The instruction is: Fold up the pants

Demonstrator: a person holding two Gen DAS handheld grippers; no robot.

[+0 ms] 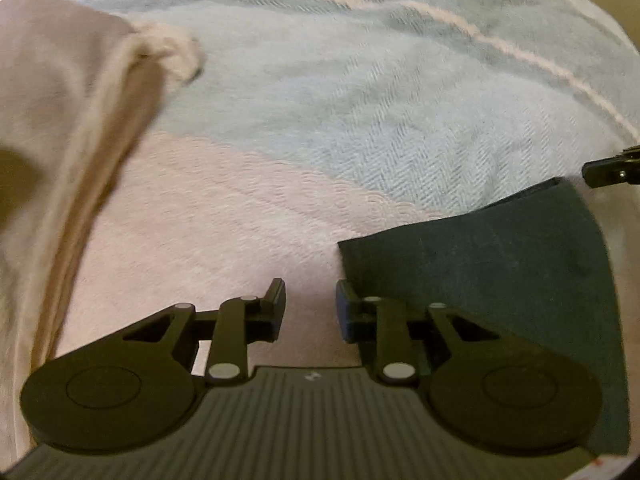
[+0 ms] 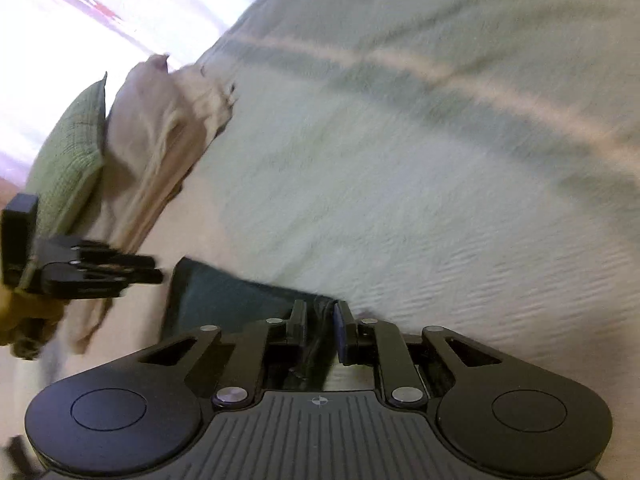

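Note:
The pants [image 1: 480, 272] are dark teal and lie as a flat folded piece on the blanket, at the lower right of the left wrist view. My left gripper [image 1: 311, 312] is open just left of their near corner, with only pale blanket between its fingers. The right gripper's tip [image 1: 590, 172] pokes in at the pants' far right corner. In the right wrist view the pants [image 2: 224, 296] spread out to the left, and my right gripper [image 2: 320, 326] is shut on a dark edge of them. The left gripper [image 2: 156, 272] shows side-on beyond the pants.
A blanket [image 1: 360, 100] in pale blue with pink stripes covers the bed. A beige garment [image 1: 60, 120] lies bunched at the left, also seen as the beige garment [image 2: 160, 128] beside a green pillow [image 2: 68, 148]. A yellow sleeve [image 2: 24, 320] is behind the left gripper.

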